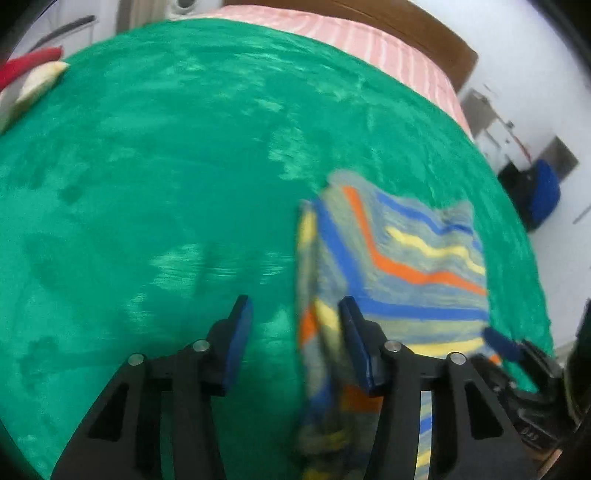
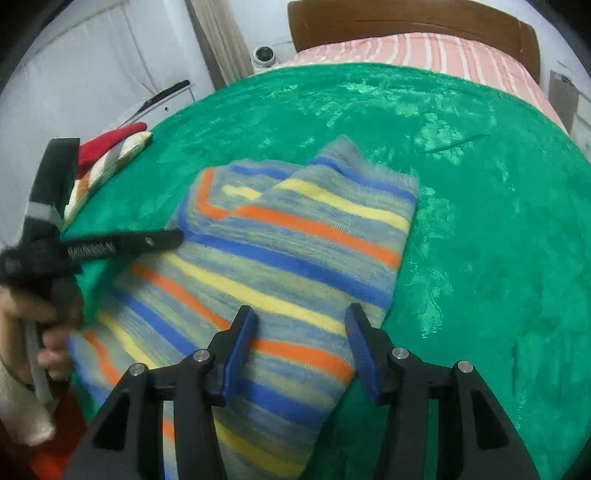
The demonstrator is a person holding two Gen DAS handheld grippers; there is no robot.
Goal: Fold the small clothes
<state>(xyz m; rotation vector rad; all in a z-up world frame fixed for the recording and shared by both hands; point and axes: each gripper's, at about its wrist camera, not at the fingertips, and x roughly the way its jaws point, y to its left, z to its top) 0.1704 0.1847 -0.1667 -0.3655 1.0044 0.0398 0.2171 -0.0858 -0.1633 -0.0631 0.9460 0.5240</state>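
My left gripper (image 1: 295, 310) stood with its blue-padded fingers spread wide and nothing between them. Its right finger overlapped the near left edge of the striped garment (image 1: 399, 258); whether it touched the cloth I could not tell, as that view was blurred. My right gripper (image 2: 301, 319) was likewise wide open and empty, hanging over the near part of the same garment, the knit showing in the gap between its fingers.

The garment, a small knitted piece in blue, orange, yellow and grey stripes, lay directly ahead of the right gripper and ahead and to the right of the left one. It was already partly folded: a flap lay doubled over the far half, its stripes running at an angle to those beneath. The near end trailed off the edge of the green blanket (image 2: 480, 184) toward me.

I judged it light, soft and limp, likely to sag and drag rather than hold shape, with a fuzzy surface that the pads should grip well. I judged the best hold to be the two near corners or the near hem, one gripper on each, pinching all layers together.

Far to the left of both grippers a small red and cream cloth pile (image 2: 110, 155) sat at the blanket's edge. Beyond the blanket lay a pink striped bedsheet (image 2: 424, 48) and a wooden headboard (image 2: 406, 18).
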